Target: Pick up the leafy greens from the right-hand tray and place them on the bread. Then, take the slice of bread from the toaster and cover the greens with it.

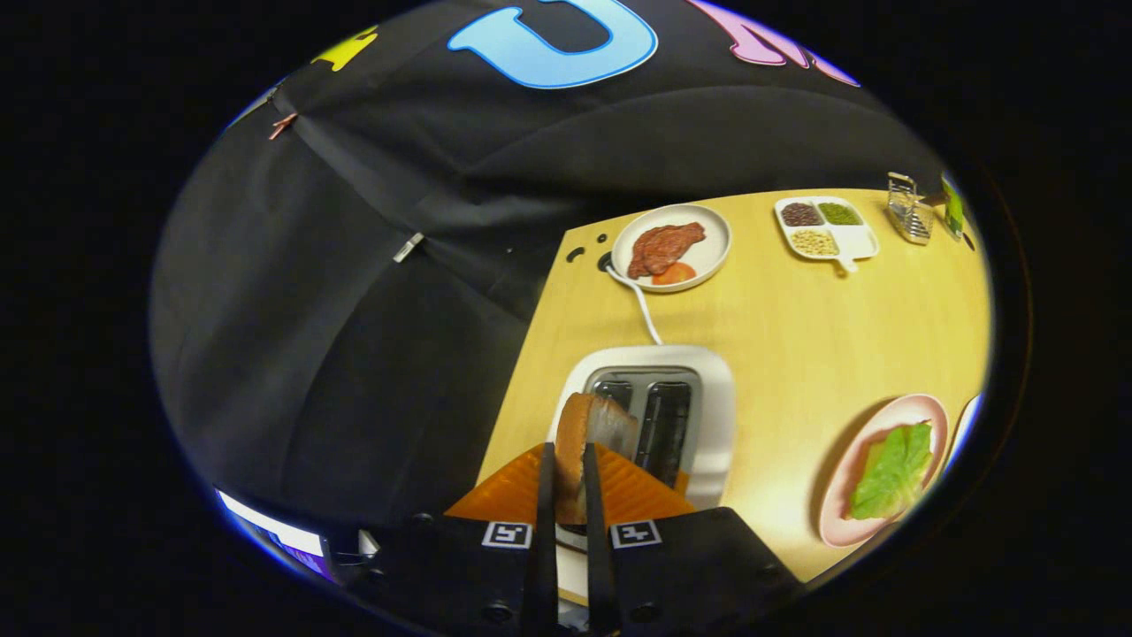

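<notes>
My gripper (566,460) is shut on a slice of bread (591,433), both fingers pressing its faces. The slice stands on edge and is held above the white toaster (718,416), over its left slot. To the right, beyond the toaster, a pink plate (884,416) holds a leafy green (893,473) lying flat. Whatever lies under the leaf is hidden by it.
A white plate (715,232) with brown meat slices (665,248) and a tomato piece sits at the table's far end, the toaster's white cord (644,305) running toward it. A divided white dish (856,241) of beans and a small metal rack (911,212) stand further right. The table's left edge drops off beside the toaster.
</notes>
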Demonstrator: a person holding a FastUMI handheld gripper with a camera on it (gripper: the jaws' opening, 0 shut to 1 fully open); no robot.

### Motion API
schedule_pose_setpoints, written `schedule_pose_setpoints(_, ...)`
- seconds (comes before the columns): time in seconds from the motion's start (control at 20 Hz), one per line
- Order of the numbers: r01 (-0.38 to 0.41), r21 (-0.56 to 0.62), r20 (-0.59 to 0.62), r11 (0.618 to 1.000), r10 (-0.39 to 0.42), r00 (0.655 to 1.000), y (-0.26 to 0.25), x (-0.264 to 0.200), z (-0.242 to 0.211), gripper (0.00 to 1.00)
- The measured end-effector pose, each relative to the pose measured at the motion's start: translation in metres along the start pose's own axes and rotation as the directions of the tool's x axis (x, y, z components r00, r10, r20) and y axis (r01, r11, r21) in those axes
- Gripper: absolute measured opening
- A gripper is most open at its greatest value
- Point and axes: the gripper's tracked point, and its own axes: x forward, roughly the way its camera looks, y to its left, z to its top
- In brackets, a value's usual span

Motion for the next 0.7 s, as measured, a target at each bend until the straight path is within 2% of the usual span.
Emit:
schedule_pose_setpoints(0.15,-0.006,-0.018,-0.001,1.000,0.006,1.000,0.001,-0.003,0.000,0.08)
schedule_pose_setpoints(0.45,-0.031,-0.032,0.064,0.999,0.033,0.997,0.011,-0.028,0.015,0.08)
schedule_pose_setpoints(0.7,-0.074,-0.027,0.111,0.997,0.077,0.991,0.018,-0.073,0.037,0.08)
